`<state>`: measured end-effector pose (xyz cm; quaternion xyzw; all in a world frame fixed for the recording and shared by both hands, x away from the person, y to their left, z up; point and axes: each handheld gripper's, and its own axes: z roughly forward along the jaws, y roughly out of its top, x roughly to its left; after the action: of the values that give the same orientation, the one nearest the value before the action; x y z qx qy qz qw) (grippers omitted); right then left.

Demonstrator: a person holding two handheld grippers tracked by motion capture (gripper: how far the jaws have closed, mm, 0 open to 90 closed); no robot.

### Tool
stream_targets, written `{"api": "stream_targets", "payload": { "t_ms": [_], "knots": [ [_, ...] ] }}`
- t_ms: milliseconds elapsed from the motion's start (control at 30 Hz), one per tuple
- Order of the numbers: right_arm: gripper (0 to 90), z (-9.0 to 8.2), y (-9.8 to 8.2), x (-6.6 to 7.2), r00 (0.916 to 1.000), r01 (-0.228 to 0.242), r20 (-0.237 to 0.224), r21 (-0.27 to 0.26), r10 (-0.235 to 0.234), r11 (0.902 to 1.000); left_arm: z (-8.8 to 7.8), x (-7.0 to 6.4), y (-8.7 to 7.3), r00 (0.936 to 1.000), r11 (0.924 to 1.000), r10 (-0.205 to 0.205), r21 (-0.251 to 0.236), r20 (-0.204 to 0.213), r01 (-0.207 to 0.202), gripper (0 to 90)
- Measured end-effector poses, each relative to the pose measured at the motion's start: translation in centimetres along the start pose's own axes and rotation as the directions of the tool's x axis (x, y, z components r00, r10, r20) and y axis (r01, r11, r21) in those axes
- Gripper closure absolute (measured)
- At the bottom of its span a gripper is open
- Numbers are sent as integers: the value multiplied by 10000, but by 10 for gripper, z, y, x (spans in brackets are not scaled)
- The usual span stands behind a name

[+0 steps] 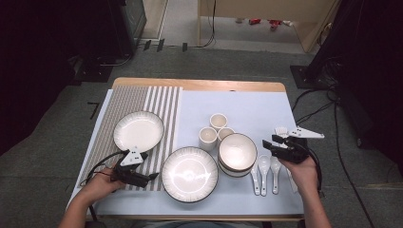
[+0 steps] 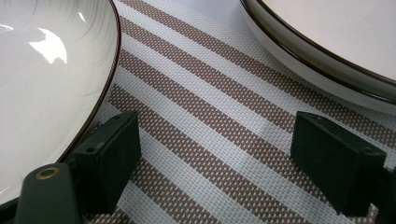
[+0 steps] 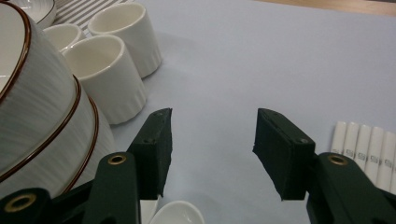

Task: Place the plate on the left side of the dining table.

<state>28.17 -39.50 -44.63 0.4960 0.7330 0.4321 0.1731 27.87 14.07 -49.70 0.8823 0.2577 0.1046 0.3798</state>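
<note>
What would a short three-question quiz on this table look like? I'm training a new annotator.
1. True or false: the left gripper holds a plate between its jaws.
2. How many small cups stand behind the stacked bowls?
3. Which lies nearest the right gripper: A) striped placemat, B) white spoons, C) far plate?

Key: 1. False; the jaws are open over the placemat, between two plates. 2. Three. 3. B.
</note>
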Motion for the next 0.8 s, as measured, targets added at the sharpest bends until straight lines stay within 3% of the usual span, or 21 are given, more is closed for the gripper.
{"api": "stream_targets", "payload": {
  "t_ms": [800],
  "knots": [
    [476,9,22,-6,9994,167,-306,192,-161,9997,0,0,0,10000,10000,22,10,-31,-22,163]
  ]
}}
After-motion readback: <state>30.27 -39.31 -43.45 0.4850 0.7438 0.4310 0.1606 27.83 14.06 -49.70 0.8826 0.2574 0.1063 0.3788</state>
